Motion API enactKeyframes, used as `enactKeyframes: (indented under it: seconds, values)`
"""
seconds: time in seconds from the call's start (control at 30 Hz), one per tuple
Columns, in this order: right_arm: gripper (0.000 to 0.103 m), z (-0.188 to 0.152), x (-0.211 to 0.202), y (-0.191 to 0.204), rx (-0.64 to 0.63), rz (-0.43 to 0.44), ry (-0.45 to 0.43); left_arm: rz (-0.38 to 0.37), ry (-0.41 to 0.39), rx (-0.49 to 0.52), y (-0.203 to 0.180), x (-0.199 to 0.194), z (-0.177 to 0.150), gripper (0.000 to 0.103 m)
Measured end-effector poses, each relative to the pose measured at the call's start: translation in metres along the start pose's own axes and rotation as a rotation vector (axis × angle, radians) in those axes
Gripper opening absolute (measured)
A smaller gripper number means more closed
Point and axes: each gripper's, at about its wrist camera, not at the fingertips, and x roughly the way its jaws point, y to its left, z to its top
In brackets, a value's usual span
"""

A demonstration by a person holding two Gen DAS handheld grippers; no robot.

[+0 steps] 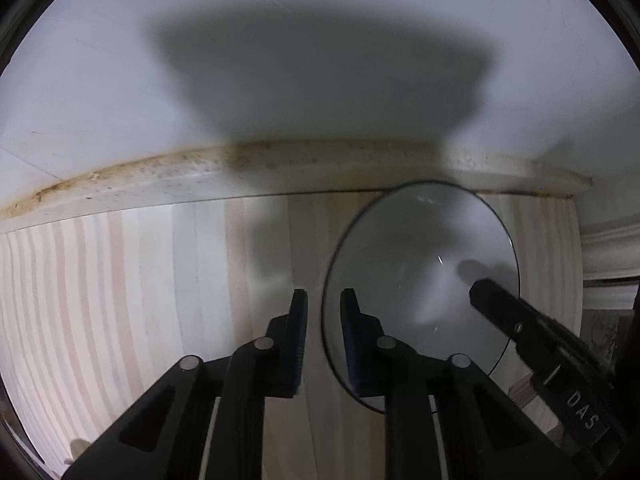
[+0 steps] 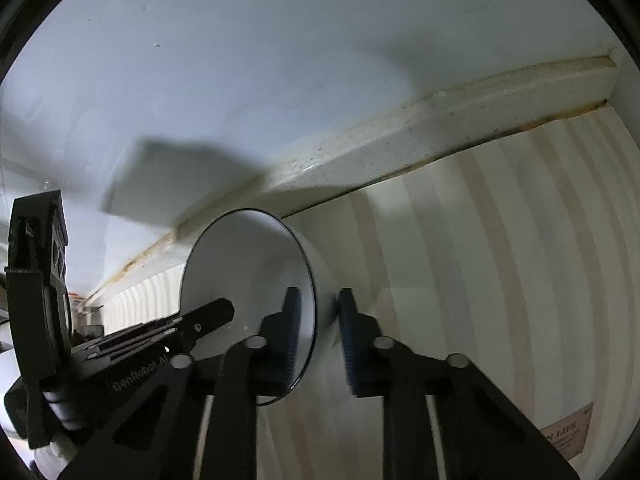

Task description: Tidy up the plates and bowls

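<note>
A white bowl [image 1: 420, 248] with a thin dark rim rests on the pale striped wooden surface, close to the wall. In the left wrist view my left gripper [image 1: 324, 296] straddles the bowl's left rim, one pad outside and one inside, shut on the wall. A finger [image 1: 496, 300] of the right gripper reaches into the bowl from the right. In the right wrist view the same bowl [image 2: 248, 264] appears tipped on edge. My right gripper [image 2: 318, 296] clamps its right rim, and a left gripper finger [image 2: 216, 312] lies inside it.
The striped wooden top [image 1: 120, 280] ends at a stained white ledge [image 1: 200, 176] below a plain white wall [image 1: 320, 20]. White moulding [image 1: 608, 248] stands at the right edge. A small printed label [image 2: 568, 436] lies on the wood near the right.
</note>
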Motion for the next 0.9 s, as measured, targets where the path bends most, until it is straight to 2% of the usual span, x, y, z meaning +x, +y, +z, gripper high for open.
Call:
enactKeyframes:
  seconds: [0.3,0.6,0.9]
  values:
    - [0.015,-0.001,0.002,0.004,-0.018,-0.017,0.007,-0.007,-0.010,0.001,-0.007,0.002,-0.003,0.011]
    - [0.014,-0.010,-0.012,0.015,-0.034,-0.008,-0.007,-0.028,-0.047,0.032,0.002,-0.033,-0.011,0.011]
    - [0.014,-0.038,-0.051,0.035,-0.057,0.003,-0.033,-0.031,-0.083,0.071,0.007,-0.078,-0.051,0.011]
